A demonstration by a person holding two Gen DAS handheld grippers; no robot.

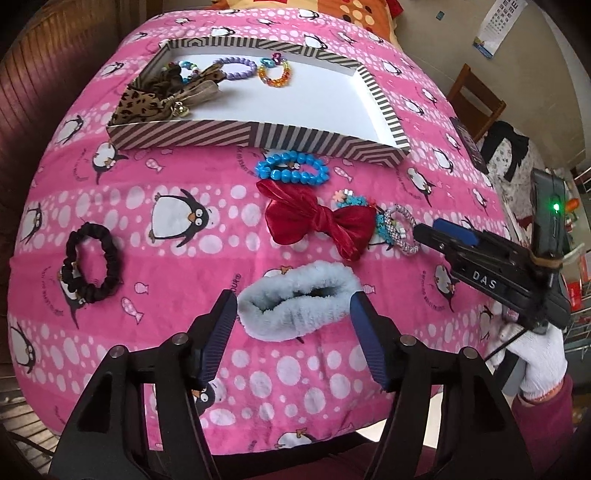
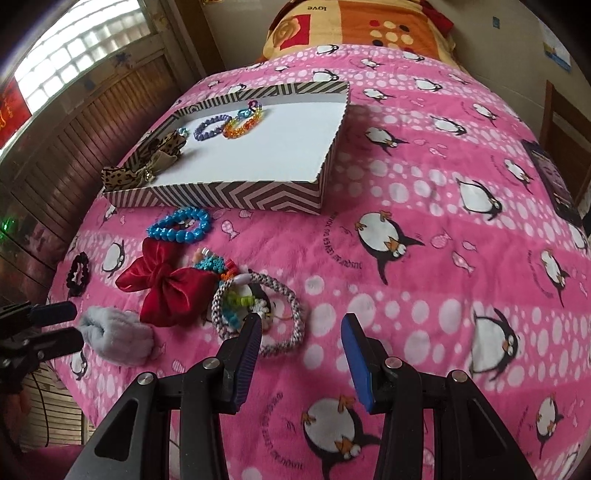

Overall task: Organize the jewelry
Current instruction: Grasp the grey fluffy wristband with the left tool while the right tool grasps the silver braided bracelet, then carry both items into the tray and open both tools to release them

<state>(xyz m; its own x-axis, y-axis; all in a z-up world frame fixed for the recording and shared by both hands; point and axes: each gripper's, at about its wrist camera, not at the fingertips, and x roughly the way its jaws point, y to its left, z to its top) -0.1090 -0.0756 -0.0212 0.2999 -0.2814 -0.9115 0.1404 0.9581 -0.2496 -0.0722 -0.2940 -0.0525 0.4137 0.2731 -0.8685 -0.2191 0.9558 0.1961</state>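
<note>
A striped box on the pink penguin blanket holds a purple bead bracelet, a rainbow bracelet and a leopard bow. In front lie a blue bead bracelet, a red bow, a braided ring, a black scrunchie and a fluffy grey scrunchie. My left gripper is open, its fingers on either side of the grey scrunchie. My right gripper is open, just right of the braided ring.
A teal bead piece lies between the red bow and the braided ring. An orange pillow lies at the bed's head. A wooden wall panel runs along the left. A chair stands to the right.
</note>
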